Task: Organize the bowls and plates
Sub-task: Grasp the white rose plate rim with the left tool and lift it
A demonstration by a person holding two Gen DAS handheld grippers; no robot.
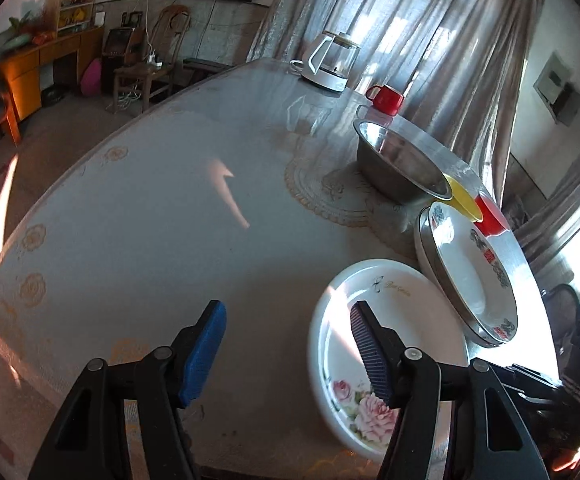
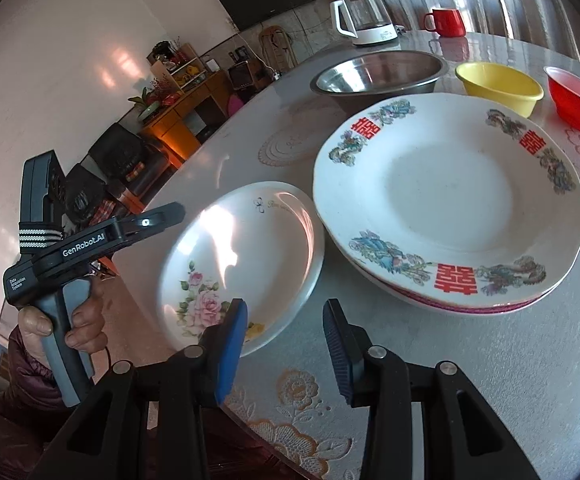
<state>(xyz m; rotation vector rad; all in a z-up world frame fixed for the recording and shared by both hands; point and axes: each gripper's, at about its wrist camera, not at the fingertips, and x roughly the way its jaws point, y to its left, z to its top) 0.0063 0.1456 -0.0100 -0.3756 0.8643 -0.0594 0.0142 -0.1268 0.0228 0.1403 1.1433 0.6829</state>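
Observation:
A small white plate with pink roses (image 1: 389,340) (image 2: 246,256) lies at the table's near edge. Beside it a large plate with red characters (image 1: 469,272) (image 2: 449,200) tops a stack of plates. Behind stand a steel bowl (image 1: 401,160) (image 2: 377,72), a yellow bowl (image 1: 465,198) (image 2: 497,86) and a red bowl (image 1: 489,216) (image 2: 575,98). My left gripper (image 1: 290,324) is open, its right finger over the rose plate's rim. My right gripper (image 2: 286,320) is open, empty, just in front of the rose plate.
A glass kettle on a white base (image 1: 329,62) (image 2: 365,16) and a red mug (image 1: 385,98) (image 2: 447,22) stand at the table's far side. The table (image 1: 150,208) has a pale patterned cover. The hand-held left gripper body (image 2: 62,256) shows at left, off the table edge.

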